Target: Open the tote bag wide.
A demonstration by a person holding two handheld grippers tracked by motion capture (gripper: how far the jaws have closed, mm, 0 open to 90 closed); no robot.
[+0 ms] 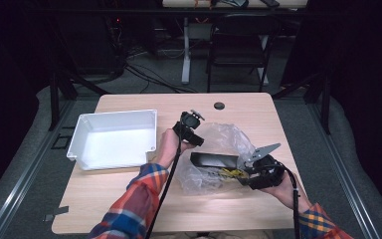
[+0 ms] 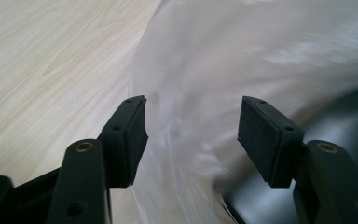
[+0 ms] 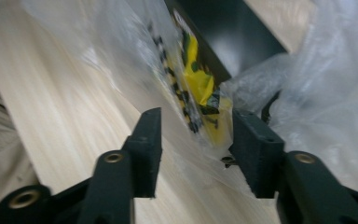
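Observation:
A crumpled clear plastic bag [image 1: 224, 134] lies on the wooden table [image 1: 129, 199], right of centre. Inside it are a flat black object [image 1: 214, 160] and a yellow-and-black item [image 1: 233, 173]. My left gripper [image 1: 198, 141] is at the bag's left edge. In the left gripper view its jaws [image 2: 191, 116] stand open with bag film [image 2: 223, 56] loose between them, and the black object [image 2: 345, 116] lies beyond on the right. My right gripper [image 1: 236, 175] is at the bag's near right side. Its jaws [image 3: 196, 126] are open around film and the yellow item [image 3: 198, 79], with the pads apart from them.
A white rectangular tray [image 1: 87, 124] sits on the table's left half. A small black grommet [image 1: 219, 105] marks the far edge. Past the table stand a dark chair [image 1: 241, 40] and cables on the floor. Bare tabletop lies near the front edge.

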